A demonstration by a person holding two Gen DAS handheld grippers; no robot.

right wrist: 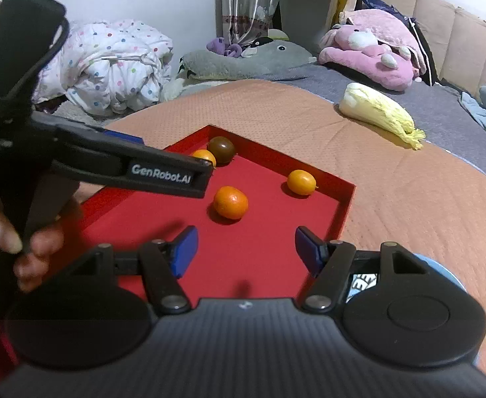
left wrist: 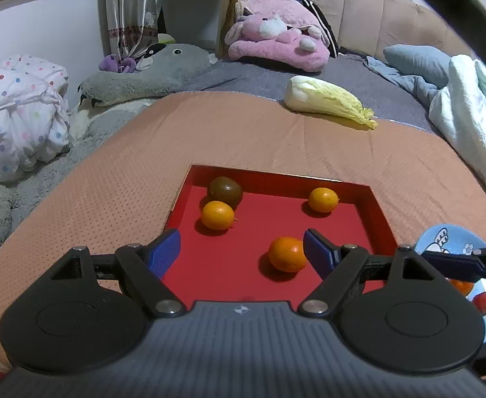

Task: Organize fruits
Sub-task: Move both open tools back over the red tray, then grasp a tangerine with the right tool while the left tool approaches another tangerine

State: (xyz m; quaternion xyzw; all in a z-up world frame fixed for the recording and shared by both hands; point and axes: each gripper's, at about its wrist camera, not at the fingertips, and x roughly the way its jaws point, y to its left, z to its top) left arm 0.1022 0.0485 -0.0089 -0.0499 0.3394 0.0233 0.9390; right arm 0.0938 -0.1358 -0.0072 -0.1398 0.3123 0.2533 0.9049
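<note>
Inside red tray — four fruits scattered, centre floor bare.

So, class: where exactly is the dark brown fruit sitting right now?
The dark brown fruit lies in the far left corner of the red tray in both wrist views, touching an orange fruit just in front of it.

left tongs: jaws apart, empty | right tongs: jaws apart, empty, tilted down
</note>
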